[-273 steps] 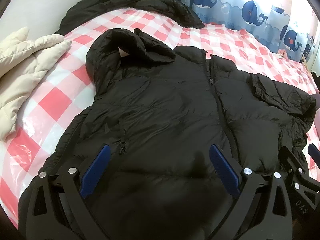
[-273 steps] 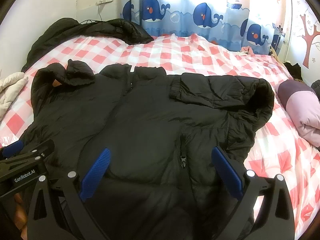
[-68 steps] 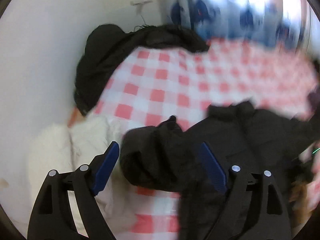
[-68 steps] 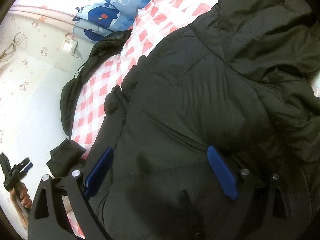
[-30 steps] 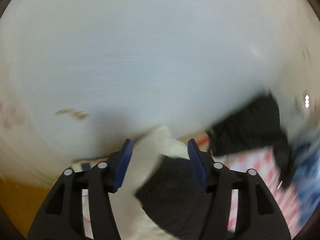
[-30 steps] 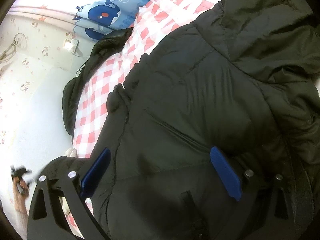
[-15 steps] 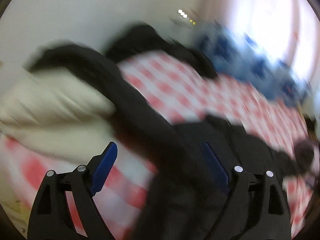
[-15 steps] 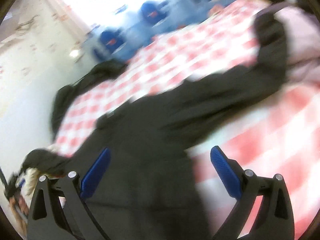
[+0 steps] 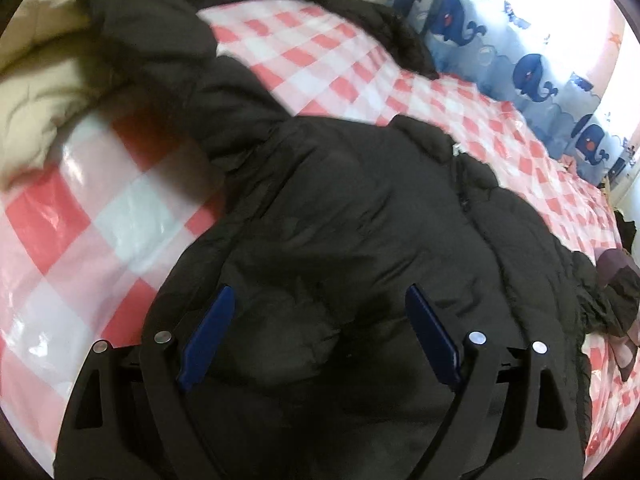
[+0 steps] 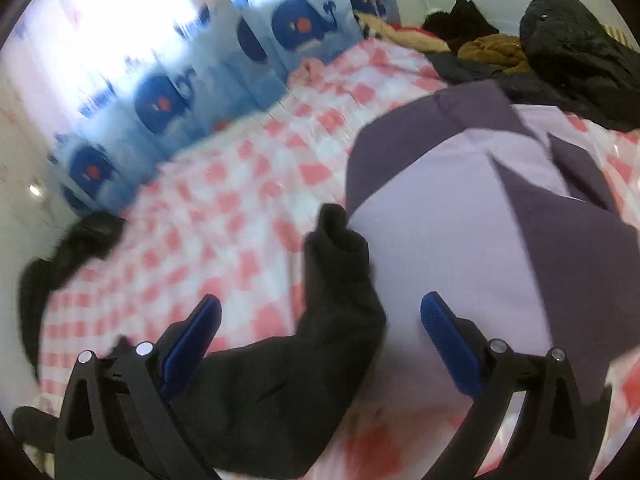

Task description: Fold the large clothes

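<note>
A black puffer jacket (image 9: 360, 216) lies front up on the pink checked bed (image 9: 100, 216). Its left sleeve (image 9: 168, 52) stretches out to the upper left over a cream coat. My left gripper (image 9: 316, 336) is open and hovers over the jacket's lower body. In the right wrist view the jacket's right sleeve (image 10: 320, 320) stretches away from me, its cuff (image 10: 338, 232) against a purple jacket. My right gripper (image 10: 320, 344) is open and empty above that sleeve.
A cream coat (image 9: 36, 92) lies at the bed's left edge. Another black jacket (image 9: 320, 4) lies along the far side by the whale curtain (image 9: 520, 64). A purple and lilac jacket (image 10: 500, 200) lies to the right, with more dark clothes (image 10: 560, 48) behind it.
Both sleeves, folded over the body earlier, now lie spread out to the sides. My left gripper swung back over the jacket's body. My right gripper swung out to the right sleeve.
</note>
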Demonstrator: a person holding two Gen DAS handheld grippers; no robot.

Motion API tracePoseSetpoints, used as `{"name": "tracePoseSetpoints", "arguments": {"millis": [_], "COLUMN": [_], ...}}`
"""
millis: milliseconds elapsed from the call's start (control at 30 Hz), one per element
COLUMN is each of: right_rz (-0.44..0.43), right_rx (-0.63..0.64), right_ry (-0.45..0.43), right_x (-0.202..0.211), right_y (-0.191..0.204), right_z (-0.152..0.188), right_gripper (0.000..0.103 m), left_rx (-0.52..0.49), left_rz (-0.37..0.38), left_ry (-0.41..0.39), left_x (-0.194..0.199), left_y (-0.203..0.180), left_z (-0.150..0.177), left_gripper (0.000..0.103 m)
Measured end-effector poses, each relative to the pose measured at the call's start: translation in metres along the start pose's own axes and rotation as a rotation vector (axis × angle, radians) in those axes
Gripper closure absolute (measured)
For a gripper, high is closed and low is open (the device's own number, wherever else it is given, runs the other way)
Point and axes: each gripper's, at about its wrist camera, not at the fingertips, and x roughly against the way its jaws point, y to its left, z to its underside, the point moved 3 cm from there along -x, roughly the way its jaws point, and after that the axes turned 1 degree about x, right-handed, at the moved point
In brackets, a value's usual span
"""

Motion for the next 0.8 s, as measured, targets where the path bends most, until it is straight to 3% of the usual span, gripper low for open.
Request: {"name": "tracePoseSetpoints", "arguments": {"millis": [33, 67, 100, 133, 233, 300, 367, 433, 567, 633, 667, 700, 767, 800], "right_rz": [0.007, 0.02, 0.025, 0.006, -0.054, -0.108, -0.142, -0.15, -0.015, 0.04, 0.057, 0.048, -0.005, 0.0], "right_rx": [0.035, 0.056, 0.07, 0.064, 0.079, 0.056, 0.008, -0.038, -0.087, -0.149, -0.21, -0.251, -0.325, -0.328], "right_ry": [0.012, 0.025, 0.071, 0.087, -0.021, -0.157, -0.31, -0.376, -0.347, -0.245, -0.149, -0.116, -0.167, -0.201], "right_x": [-0.01, -0.016, -0.028, -0.032, 0.002, 0.048, 0.1, 0.126, 0.111, 0.08, 0.057, 0.049, 0.06, 0.073], "right_y": [0.006, 0.011, 0.017, 0.019, 0.032, 0.033, 0.021, 0.005, -0.042, -0.071, -0.093, -0.107, -0.124, -0.126], "right_z": [0.001, 0.004, 0.006, 0.011, 0.008, -0.008, -0.028, -0.037, -0.015, 0.002, 0.016, 0.024, 0.037, 0.041], "right_gripper": [0.008, 0.026, 0.079, 0.098, 0.098, 0.098, 0.098, 0.098, 0.098, 0.098, 0.094, 0.085, 0.084, 0.071], "left_rx": [0.008, 0.018, 0.026, 0.029, 0.023, 0.009, 0.0, -0.014, -0.025, -0.028, -0.036, -0.041, -0.046, -0.043], "left_rz": [-0.004, -0.01, -0.014, -0.014, -0.024, -0.004, 0.028, 0.051, 0.086, 0.087, 0.081, 0.078, 0.103, 0.12], "left_ry": [0.011, 0.026, 0.036, 0.039, 0.045, 0.044, 0.025, 0.0, 0.038, 0.101, 0.126, 0.14, 0.158, 0.152], "left_x": [0.004, 0.0, -0.003, -0.004, -0.004, 0.001, 0.008, 0.014, 0.003, -0.011, -0.016, -0.017, -0.009, -0.002], "left_y": [0.007, 0.01, 0.012, 0.013, 0.01, 0.003, -0.008, -0.018, -0.03, -0.033, -0.034, -0.033, -0.03, -0.026], "left_z": [0.001, 0.003, 0.005, 0.005, 0.003, 0.0, -0.007, -0.012, -0.009, -0.001, 0.001, 0.002, -0.003, -0.005], "left_gripper": [0.02, 0.02, 0.02, 0.02, 0.019, 0.019, 0.018, 0.014, 0.014, 0.014, 0.014, 0.014, 0.014, 0.014]}}
